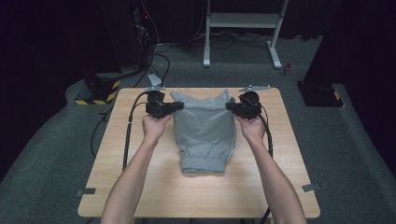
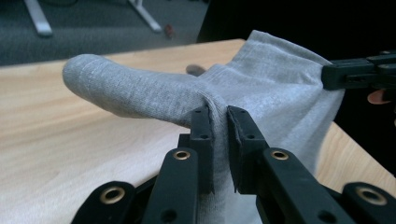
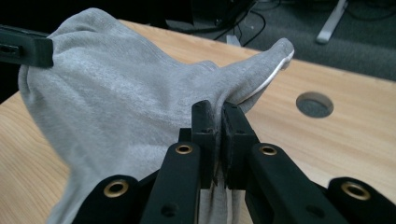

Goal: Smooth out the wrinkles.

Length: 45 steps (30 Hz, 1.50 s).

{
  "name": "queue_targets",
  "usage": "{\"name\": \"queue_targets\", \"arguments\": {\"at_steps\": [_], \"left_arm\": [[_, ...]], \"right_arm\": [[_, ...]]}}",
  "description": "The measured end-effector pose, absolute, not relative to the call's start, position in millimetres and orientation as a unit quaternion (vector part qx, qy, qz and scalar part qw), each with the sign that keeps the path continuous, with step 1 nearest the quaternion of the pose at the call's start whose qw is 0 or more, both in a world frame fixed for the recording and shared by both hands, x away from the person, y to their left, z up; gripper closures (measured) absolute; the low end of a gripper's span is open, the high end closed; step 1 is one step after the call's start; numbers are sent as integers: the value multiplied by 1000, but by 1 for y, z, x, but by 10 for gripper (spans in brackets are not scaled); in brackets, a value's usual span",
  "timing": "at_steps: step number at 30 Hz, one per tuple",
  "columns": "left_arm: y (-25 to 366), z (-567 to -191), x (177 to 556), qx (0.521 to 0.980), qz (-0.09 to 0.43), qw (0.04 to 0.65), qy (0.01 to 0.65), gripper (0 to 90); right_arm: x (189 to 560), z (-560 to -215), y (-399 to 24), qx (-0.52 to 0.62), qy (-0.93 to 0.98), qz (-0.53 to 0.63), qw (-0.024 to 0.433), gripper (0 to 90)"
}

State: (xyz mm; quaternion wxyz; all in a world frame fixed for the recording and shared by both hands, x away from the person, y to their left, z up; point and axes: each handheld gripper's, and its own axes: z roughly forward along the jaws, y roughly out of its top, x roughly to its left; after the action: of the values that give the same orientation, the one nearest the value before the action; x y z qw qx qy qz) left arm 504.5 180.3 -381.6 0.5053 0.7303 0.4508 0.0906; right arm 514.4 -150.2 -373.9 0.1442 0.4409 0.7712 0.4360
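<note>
A grey folded garment (image 1: 204, 128) with an elastic waistband at its near end lies on the wooden table (image 1: 140, 182). Its far end is lifted off the surface. My left gripper (image 1: 180, 106) is shut on the garment's far left corner, and in the left gripper view the grey cloth (image 2: 154, 93) is pinched between the two black jaws of the left gripper (image 2: 220, 122). My right gripper (image 1: 229, 107) is shut on the far right corner; the cloth (image 3: 116, 93) bunches between the jaws of the right gripper (image 3: 215, 117). Both hands hold the grippers level, facing each other.
A round cable hole (image 3: 314, 104) is in the table near the right gripper. Beyond the table stand a white frame (image 1: 243, 28) and black stands with hazard-striped bases (image 1: 98, 91). Cables trail from both grippers down the table.
</note>
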Motion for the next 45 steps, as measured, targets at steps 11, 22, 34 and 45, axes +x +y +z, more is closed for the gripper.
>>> {"name": "queue_targets", "arguments": {"at_steps": [11,22,34,45], "left_arm": [[181,-391,485,737,85,513,432,810],[189,-405,464,745,94,508,422,807],[194,-425,439,747,75,509,421,807],[193,-439,414,759,72,501,409,806]], "right_arm": [[490,-384,-155,424,773,453,132,850],[460,-403,-152,401,781,466,108,849],[436,-424,-156,392,786,470,91,848],[414,-444,-162,387,789,470,81,846]]}}
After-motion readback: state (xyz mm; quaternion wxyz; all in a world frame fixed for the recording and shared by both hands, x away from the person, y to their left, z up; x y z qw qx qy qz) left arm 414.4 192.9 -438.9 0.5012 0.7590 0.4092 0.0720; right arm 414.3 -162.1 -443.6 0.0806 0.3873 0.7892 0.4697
